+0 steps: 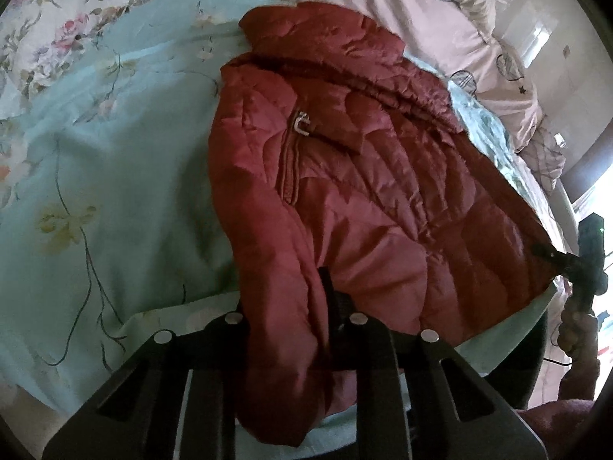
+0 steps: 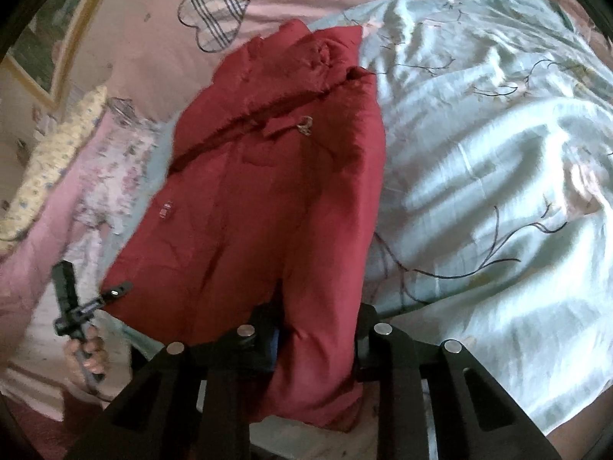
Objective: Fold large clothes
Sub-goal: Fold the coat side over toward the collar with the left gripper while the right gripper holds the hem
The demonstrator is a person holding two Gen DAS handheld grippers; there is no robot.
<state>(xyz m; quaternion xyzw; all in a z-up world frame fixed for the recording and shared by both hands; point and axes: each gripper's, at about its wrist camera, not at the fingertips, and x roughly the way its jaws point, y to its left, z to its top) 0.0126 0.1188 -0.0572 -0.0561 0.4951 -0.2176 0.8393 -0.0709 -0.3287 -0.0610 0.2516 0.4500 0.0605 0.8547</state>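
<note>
Both grippers pinch the near hem of the red coat (image 1: 345,176): left gripper (image 1: 291,306), right gripper (image 2: 318,326), each closed on cloth. Lift both corners evenly toward the collar. Coat lies on the blue sheet (image 1: 115,191). Only the right view shows a framed picture (image 2: 34,50)

Left gripper (image 1: 285,329) clamped down, right gripper (image 2: 318,341) clamped down, both angled downward

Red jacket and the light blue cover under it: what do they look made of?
Red jacket: looks like a quilted synthetic shell, probably nylon or polyester, with padding; stitched puffy channels and a slight sheen. Its zipper pull looks metallic. Light blue floral cover: smooth woven fabric with a soft sheen, possibly cotton sateen or polyester; uncertain.
</note>
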